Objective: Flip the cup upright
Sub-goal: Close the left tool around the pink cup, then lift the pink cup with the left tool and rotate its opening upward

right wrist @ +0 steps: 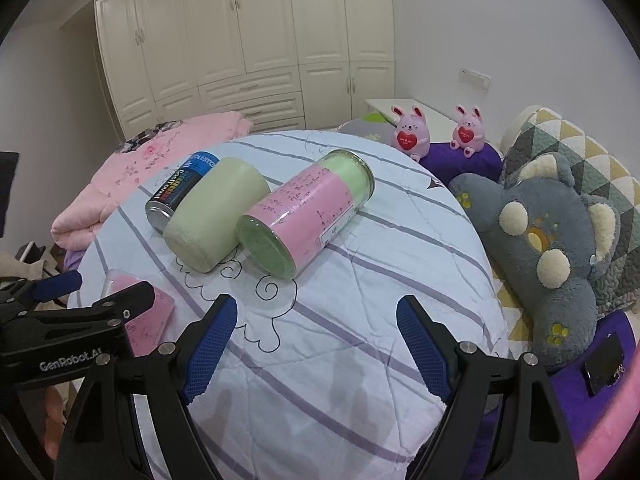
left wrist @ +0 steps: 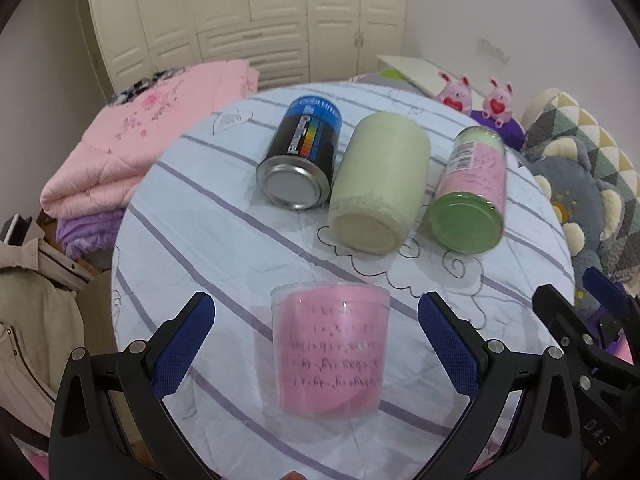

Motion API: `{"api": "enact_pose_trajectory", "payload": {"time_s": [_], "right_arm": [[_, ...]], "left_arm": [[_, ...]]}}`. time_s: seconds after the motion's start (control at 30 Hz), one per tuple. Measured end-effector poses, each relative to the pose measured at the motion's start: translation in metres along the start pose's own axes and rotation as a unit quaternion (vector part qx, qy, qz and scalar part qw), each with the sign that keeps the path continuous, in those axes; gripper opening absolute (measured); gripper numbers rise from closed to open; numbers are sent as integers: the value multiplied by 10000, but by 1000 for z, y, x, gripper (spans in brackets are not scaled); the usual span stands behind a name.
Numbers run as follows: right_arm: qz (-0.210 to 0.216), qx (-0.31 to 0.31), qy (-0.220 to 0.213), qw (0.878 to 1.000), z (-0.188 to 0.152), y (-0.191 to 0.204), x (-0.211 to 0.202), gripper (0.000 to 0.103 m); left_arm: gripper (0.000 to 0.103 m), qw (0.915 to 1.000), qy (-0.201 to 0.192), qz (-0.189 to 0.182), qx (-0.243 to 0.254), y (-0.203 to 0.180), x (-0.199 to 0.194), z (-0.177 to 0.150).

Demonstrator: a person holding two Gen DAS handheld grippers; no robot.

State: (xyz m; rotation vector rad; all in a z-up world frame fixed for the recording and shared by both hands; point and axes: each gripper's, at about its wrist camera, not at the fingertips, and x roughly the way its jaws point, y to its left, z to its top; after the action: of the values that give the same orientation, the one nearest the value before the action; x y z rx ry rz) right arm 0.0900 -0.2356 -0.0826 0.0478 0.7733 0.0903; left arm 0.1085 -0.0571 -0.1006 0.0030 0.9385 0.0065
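While my left tool (left wrist: pixel 316 344) stands spread wide, the clear cup with the pink paper liner (left wrist: pixel 330 350) stands between its blue pads (left wrist: pixel 184 344) at the lower middle of the left wrist view, touching neither one. The cup's wider rim faces up and it rests on the round bench under a white cloth with purple stripes (left wrist: pixel 224 240). Above it, across the middle of the frame, three containers lie on their sides in a row: a black-and-blue tin can (left wrist: pixel 300 156), a pale green cup (left wrist: pixel 380 184) touching it, and a jar with a green lid (left wrist: pixel 472 192) a little apart on the right. My right tool (right wrist: pixel 316 352) is likewise released, gaping over bare cloth in the lower part of its own view, holding nothing. Two pink plush rabbits (right wrist: pixel 412 132) sit at the upper right.
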Motion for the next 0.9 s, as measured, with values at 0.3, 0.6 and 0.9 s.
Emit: {"api": "enact_pose_trajectory", "payload": {"time_s": [0.3,0.6,0.9], "right_arm": [[84,-21,114,9999,3,1,13,84],[141,-53,168,9997,4,4,18,84],[200,-84,212,9995,3,11,18,84]], "left_arm": [[102,9991,402,10,-107,1,22,2],[72,9985,536,88,-114,2,30,1],[71,9994,322,141,-43,2,21,0]]}}
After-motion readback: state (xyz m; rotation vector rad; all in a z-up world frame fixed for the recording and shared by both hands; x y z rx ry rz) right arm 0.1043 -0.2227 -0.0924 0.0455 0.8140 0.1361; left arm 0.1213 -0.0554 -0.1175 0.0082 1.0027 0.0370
